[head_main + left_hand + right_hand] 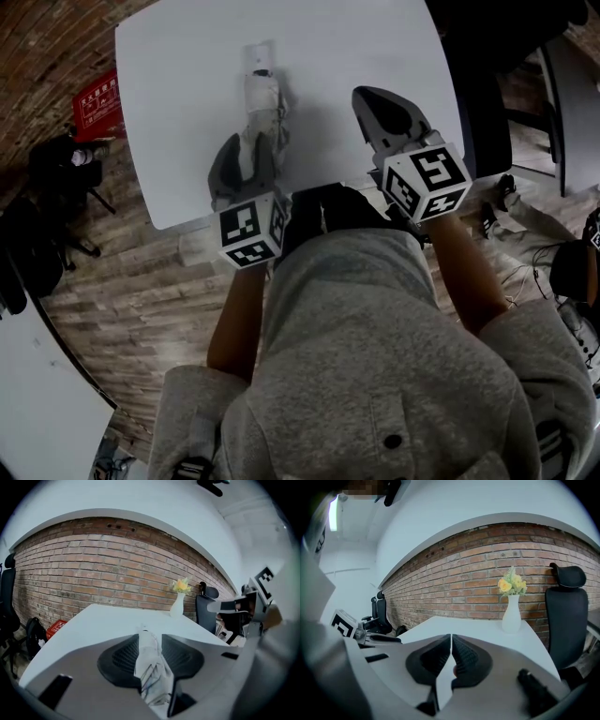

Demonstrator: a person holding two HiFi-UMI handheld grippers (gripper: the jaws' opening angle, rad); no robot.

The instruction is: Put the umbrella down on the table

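Note:
A folded white umbrella [261,101] sticks out forward over the white table [178,84], near its front edge. My left gripper [249,150] is shut on its near part. In the left gripper view the crumpled white fabric [151,665] sits squeezed between the two dark ribbed pads [121,660], with the table [89,623] beyond. My right gripper [375,105] hovers over the table to the right of the umbrella. Its pads [465,656] meet, with nothing between them.
A white vase with yellow flowers [512,610] stands at the table's far end by the brick wall, also visible in the left gripper view as the vase [178,603]. A black office chair [567,613] stands right of the table. A red box [97,105] and a black bag [58,161] lie on the floor at left.

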